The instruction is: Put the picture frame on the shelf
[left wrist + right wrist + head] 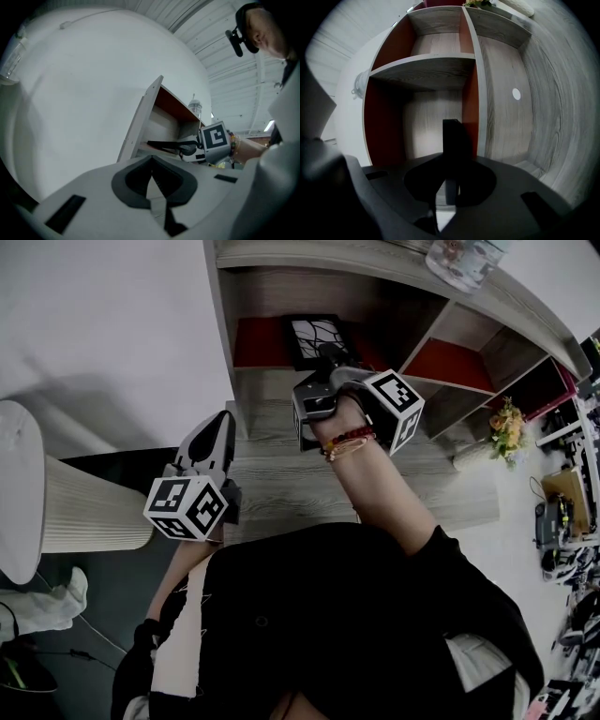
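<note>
Picture frame point(317, 337), black with a seemingly branch-patterned print, sits pinched in the right claw point(328, 360); left claw point(221, 423) pressed together.

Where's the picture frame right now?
Head view, top centre: the picture frame is clamped in the right tool, inside the left red-backed compartment of the shelf.

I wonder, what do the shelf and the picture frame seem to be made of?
The shelf looks like laminated board: a matte grey wood-grain pattern runs evenly over its panels, and the backs are flat red. The picture frame has a dark, smooth border, perhaps plastic or painted wood; the pictures do not show which.
</note>
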A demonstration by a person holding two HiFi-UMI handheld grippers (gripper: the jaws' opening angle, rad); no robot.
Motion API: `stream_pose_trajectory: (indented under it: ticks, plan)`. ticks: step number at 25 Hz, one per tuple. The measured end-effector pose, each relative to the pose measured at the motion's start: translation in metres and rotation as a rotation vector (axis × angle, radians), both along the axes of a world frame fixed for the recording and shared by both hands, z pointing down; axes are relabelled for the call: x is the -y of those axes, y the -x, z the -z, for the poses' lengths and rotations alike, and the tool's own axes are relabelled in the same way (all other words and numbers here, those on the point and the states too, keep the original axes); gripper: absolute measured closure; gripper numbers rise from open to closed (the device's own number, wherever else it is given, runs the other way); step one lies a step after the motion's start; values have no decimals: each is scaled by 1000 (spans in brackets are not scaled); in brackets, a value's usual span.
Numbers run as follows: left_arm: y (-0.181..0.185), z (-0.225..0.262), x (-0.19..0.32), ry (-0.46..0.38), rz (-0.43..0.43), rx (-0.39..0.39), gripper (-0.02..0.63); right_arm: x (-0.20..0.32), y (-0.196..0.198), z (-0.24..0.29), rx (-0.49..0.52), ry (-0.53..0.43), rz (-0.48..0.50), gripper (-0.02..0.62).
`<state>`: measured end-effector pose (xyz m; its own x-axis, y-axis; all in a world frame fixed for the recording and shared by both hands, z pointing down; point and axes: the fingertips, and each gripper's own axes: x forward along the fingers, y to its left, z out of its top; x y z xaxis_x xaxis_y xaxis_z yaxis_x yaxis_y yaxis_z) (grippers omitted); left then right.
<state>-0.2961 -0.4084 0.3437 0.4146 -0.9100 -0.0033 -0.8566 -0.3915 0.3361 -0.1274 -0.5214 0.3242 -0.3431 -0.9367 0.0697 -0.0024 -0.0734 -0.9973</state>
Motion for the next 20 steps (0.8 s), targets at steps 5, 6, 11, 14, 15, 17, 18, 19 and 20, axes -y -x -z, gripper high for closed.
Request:
stream_pose_trajectory:
  ticks: [5, 6, 11, 14, 15, 17, 18, 19, 20]
  plan:
    - [0, -1, -1, 1, -1, -8, 595, 1, 2, -1, -7, -2, -2, 552]
    - [1, -1, -1, 0, 2, -9, 594, 2, 2, -1, -9, -3, -1, 552]
    - [6, -1, -3, -2, 12, -8, 595, 4, 9, -3, -22, -3, 5, 552]
    - [10, -2, -5, -1, 20, -8, 595, 6, 14, -4, -22, 0, 14, 552]
    - [11, -2, -5, -2, 24, -8, 594, 6, 16, -4, -22, 0, 21, 552]
    - [14, -2, -7, -2, 29, -9, 594, 7, 22, -3, -16, -1, 47, 552]
    - [15, -2, -7, -1, 30, -9, 594, 7, 25, -3, -10, 0, 64, 552]
    - [16, -2, -8, 0, 31, -10, 595, 7, 29, -3, -3, 1, 81, 552]
    - [16, -2, -8, 1, 32, -10, 595, 7, 32, -3, 1, 2, 96, 552]
